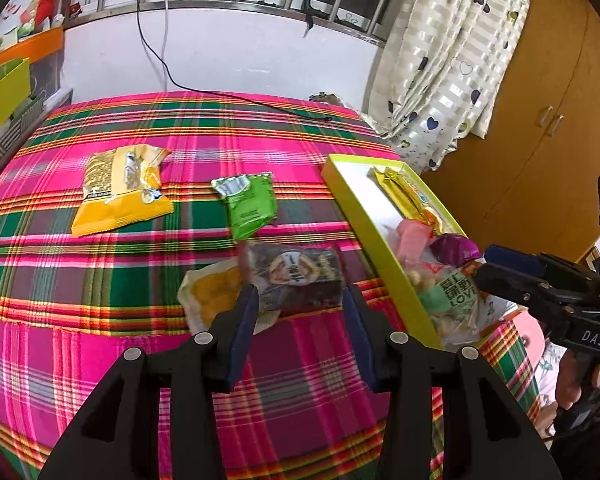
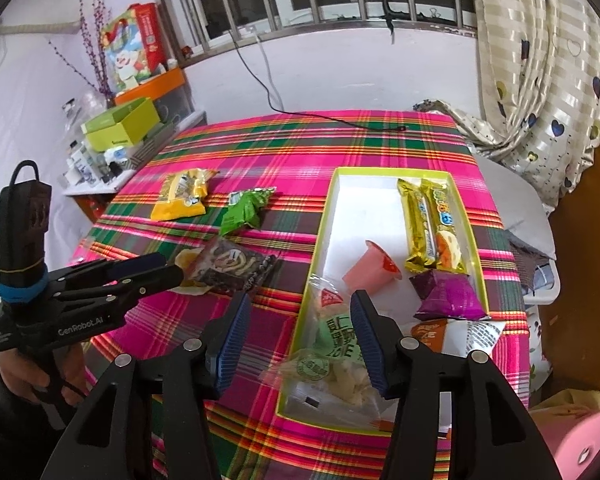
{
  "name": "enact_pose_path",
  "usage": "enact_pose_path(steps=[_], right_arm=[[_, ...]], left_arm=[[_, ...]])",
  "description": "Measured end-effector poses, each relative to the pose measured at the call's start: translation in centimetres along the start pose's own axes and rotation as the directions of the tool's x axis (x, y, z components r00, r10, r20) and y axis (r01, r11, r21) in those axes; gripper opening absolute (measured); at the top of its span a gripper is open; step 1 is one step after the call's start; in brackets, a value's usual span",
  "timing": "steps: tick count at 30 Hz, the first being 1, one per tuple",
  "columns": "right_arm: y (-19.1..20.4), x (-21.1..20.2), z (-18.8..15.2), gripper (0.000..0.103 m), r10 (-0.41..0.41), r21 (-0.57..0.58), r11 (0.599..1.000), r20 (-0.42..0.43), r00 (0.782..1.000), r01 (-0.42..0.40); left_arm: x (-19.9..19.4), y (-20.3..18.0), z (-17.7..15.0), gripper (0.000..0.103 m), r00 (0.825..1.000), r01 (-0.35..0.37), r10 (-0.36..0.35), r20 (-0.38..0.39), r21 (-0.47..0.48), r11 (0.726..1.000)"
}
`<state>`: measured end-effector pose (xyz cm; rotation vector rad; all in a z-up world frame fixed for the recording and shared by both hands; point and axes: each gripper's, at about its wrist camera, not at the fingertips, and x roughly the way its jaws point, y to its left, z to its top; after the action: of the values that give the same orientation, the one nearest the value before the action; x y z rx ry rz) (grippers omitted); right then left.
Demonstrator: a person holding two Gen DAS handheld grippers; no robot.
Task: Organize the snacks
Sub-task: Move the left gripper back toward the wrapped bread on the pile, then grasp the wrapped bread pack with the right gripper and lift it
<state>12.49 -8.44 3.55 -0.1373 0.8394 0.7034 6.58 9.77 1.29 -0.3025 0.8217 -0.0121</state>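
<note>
Left hand-held gripper [image 1: 300,312] spread apart around dark snack packet [image 1: 296,280] on plaid worktop [image 1: 140,280], beside green tray [image 1: 364,224]. Best closed squarely on packet's middle, clear of yellow wrapper [image 1: 208,296] beneath. Right hand-held gripper [image 2: 300,344] apart, over tray.

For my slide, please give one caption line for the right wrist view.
Open right claw above the green-rimmed box of snacks; left claw at a dark packet on plaid cloth.
</note>
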Motion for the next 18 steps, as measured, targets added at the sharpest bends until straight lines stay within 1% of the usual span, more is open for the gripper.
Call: enact_pose_path(steps=[6,10,13,18], right_arm=[[0.6,0.6,0.1,0.053,0.011,-0.018,1.000,-0.010,1.000,-0.012],[1.5,1.3,0.5,0.053,0.026,-0.063,0.998,-0.023,0.999,-0.027],[2.3,2.5,0.8,0.054,0.036,-0.112,0.993,-0.060,0.998,-0.042],[3.9,5.2,1.7,0.056,0.048,-0.214,0.974,-0.124,0.991,-0.074]], left_arm=[[0.4,1.2,-0.1,0.045,1.000,-0.009,0.009,0.000,-0.018,1.000],[0.4,2.4,-0.2,0.045,1.000,-0.023,0.023,0.008,-0.030,0.999],[0.3,3.4,-0.4,0.045,0.999,-0.041,0.041,0.009,-0.044,0.998],[0.0,4.8,-0.7,0.045,0.999,-0.050,0.051,0.009,-0.062,0.997]])
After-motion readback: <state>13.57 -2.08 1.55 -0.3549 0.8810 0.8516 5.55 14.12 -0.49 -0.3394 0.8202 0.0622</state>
